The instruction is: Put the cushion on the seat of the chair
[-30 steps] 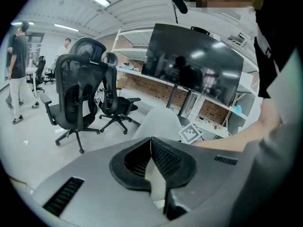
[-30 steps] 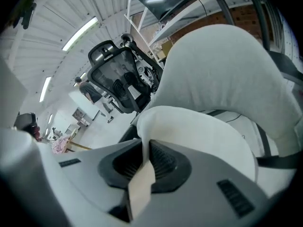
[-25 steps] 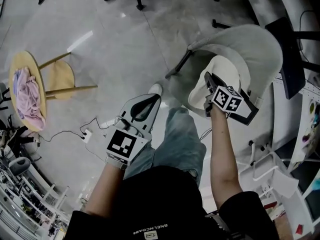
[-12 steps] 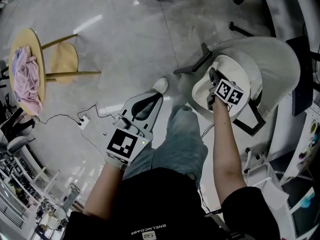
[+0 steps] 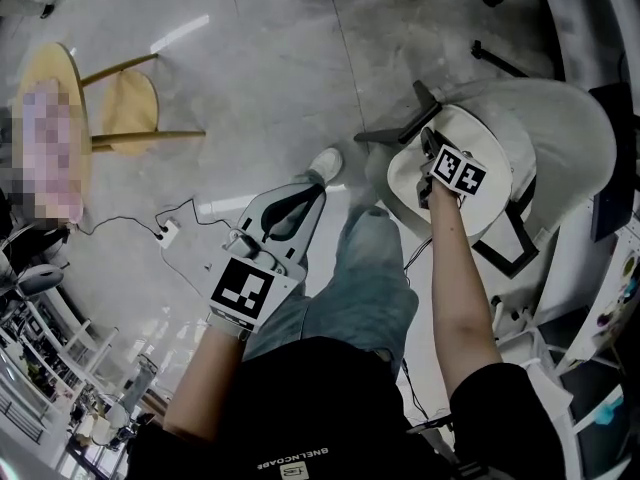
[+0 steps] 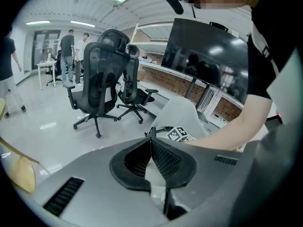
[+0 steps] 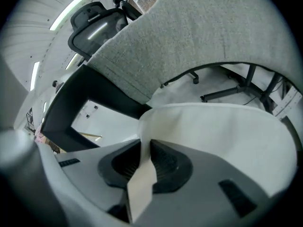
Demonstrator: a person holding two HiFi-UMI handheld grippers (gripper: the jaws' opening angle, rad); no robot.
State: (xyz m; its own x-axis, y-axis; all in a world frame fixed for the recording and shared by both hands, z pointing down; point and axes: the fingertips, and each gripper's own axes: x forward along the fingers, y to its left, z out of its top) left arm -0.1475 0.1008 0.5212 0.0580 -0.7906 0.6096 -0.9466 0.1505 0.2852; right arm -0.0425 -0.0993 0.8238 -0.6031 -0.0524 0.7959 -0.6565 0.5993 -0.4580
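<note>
A white round cushion [image 5: 405, 180] lies low over the seat of the grey shell chair [image 5: 565, 138] at the right of the head view. My right gripper [image 5: 428, 142] points down at it; its jaws are opening, with a thin flap of the cushion [image 7: 222, 131] still pinched between the pads [image 7: 161, 160]. The chair's grey backrest [image 7: 199, 37] rises just behind. My left gripper [image 5: 318, 192] hangs over the floor to the chair's left, shut [image 6: 151, 139] with nothing in it. From there the chair [image 6: 182, 113] shows ahead.
A round wooden table [image 5: 40, 68] and a wooden stool [image 5: 130, 108] stand at the left. A power strip with cable [image 5: 165, 236] lies on the floor. The person's leg and shoe [image 5: 325, 163] are between the grippers. Black office chairs [image 6: 99, 74] and a dark monitor [image 6: 208, 56] stand beyond.
My right gripper has sunk with the cushion, bringing it down onto the chair seat. My left gripper has drifted a little lower and stays shut.
</note>
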